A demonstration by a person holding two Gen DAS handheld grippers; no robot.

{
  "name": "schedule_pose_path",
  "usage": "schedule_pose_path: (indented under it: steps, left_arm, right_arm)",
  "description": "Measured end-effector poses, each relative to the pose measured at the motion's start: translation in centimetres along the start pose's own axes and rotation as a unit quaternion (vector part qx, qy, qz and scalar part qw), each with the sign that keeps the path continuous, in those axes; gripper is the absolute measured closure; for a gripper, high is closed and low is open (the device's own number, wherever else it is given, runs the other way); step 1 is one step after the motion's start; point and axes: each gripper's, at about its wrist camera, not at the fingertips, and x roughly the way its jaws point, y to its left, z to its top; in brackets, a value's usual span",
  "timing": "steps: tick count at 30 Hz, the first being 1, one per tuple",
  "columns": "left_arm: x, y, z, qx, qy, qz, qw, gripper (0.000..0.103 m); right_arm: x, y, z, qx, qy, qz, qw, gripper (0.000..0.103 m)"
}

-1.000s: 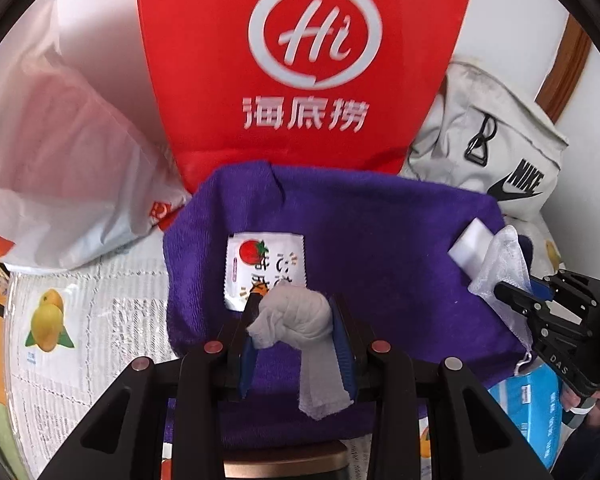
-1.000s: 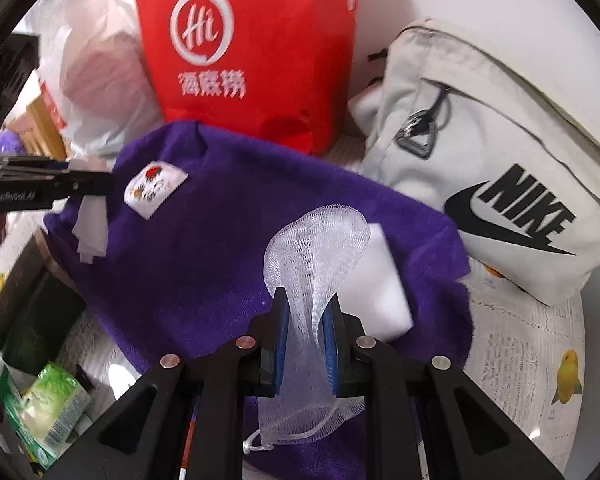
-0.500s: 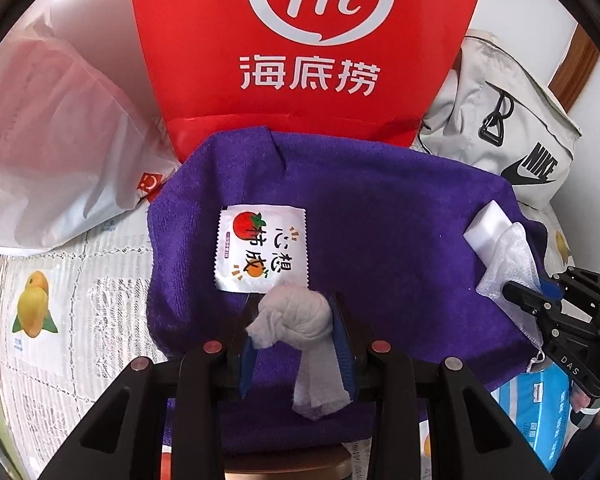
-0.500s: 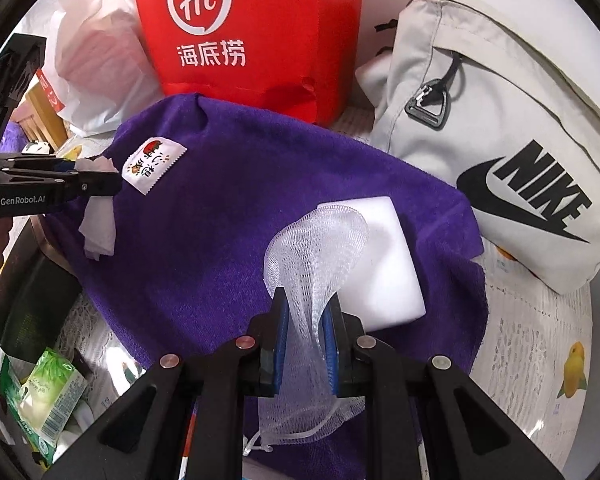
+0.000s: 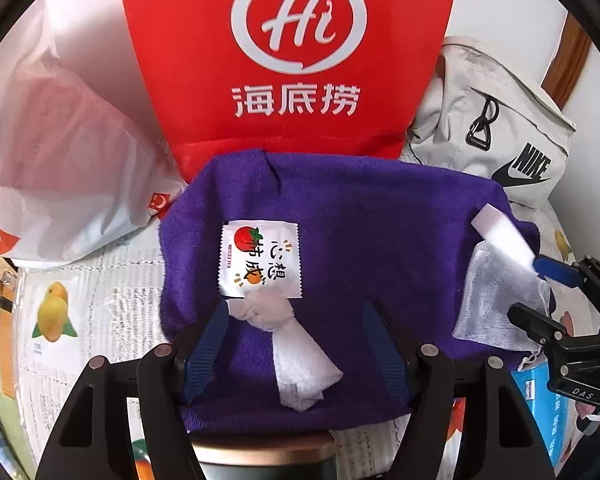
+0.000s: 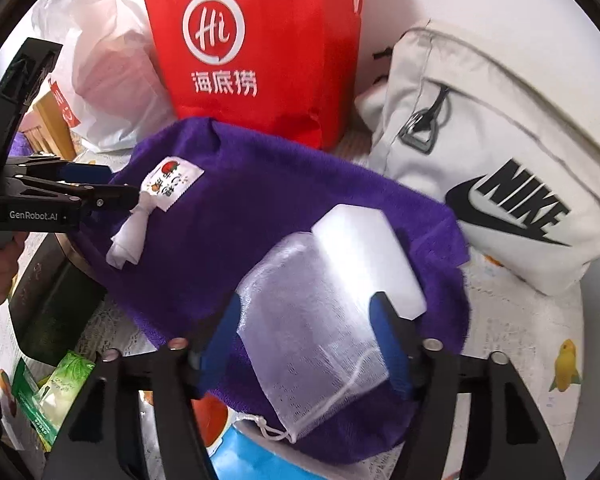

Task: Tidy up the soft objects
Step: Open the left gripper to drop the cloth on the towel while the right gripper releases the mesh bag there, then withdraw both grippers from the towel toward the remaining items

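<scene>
A purple towel [image 5: 360, 220] [image 6: 260, 200] covers a raised stand. My left gripper [image 5: 296, 320] [image 6: 108, 186] is opening; a knotted white cloth [image 5: 276, 320] [image 6: 128, 236] lies on the towel between its blue pads, which do not touch it. A printed sachet [image 5: 260, 258] [image 6: 174, 184] lies just beyond the cloth. My right gripper [image 6: 304, 320] [image 5: 540, 292] is opening too, and a white mesh bag [image 6: 312, 320] [image 5: 496, 296] rests on the towel between its spread pads. The bag leans against a white sponge block [image 6: 364, 256] [image 5: 504, 236].
Behind the towel stand a red paper bag [image 5: 300, 60], a white plastic bag [image 5: 60, 140] to the left and a beige Nike backpack [image 6: 500, 140] to the right. A blue box [image 6: 240, 456], a green packet [image 6: 60, 392] and a dark box [image 6: 48, 300] sit below the towel's front.
Both grippers have spread their jaws. The knotted cloth and the mesh bag, held before, now lie loose on the purple towel. The mesh bag has flopped flat against the sponge.
</scene>
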Motion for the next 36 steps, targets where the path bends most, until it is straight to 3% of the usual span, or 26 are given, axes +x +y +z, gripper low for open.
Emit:
schedule_pose_path:
  steps: [8, 15, 24, 33, 36]
  left_arm:
    - [-3.8, 0.5, -0.9, -0.003, -0.02, 0.012, 0.9997, 0.035]
    - [-7.9, 0.9, -3.9, -0.005, -0.035, 0.004, 0.9994, 0.035]
    - [-11.6, 1.3, -9.6, -0.015, -0.04, -0.002, 0.9991, 0.035]
    - [-14.1, 3.2, -16.7, -0.057, -0.034, 0.005, 0.9978, 0.035]
    - [-14.7, 4.2, -18.3, -0.071, -0.033, 0.009, 0.9969, 0.035]
  right_arm:
    - [-3.0, -0.6, -0.2, 0.026, -0.024, -0.009, 0.999, 0.032]
    - [-7.0, 1.2, -2.3, 0.041, -0.046, 0.003, 0.998, 0.032]
    - [-9.8, 5.8, -7.1, 0.031, -0.044, 0.038, 0.998, 0.032]
    - [-8.3, 12.1, -9.9, 0.011, -0.016, 0.103, 0.995, 0.032]
    - [-7.5, 14.7, -10.0, -0.011, -0.015, 0.106, 0.994, 0.025]
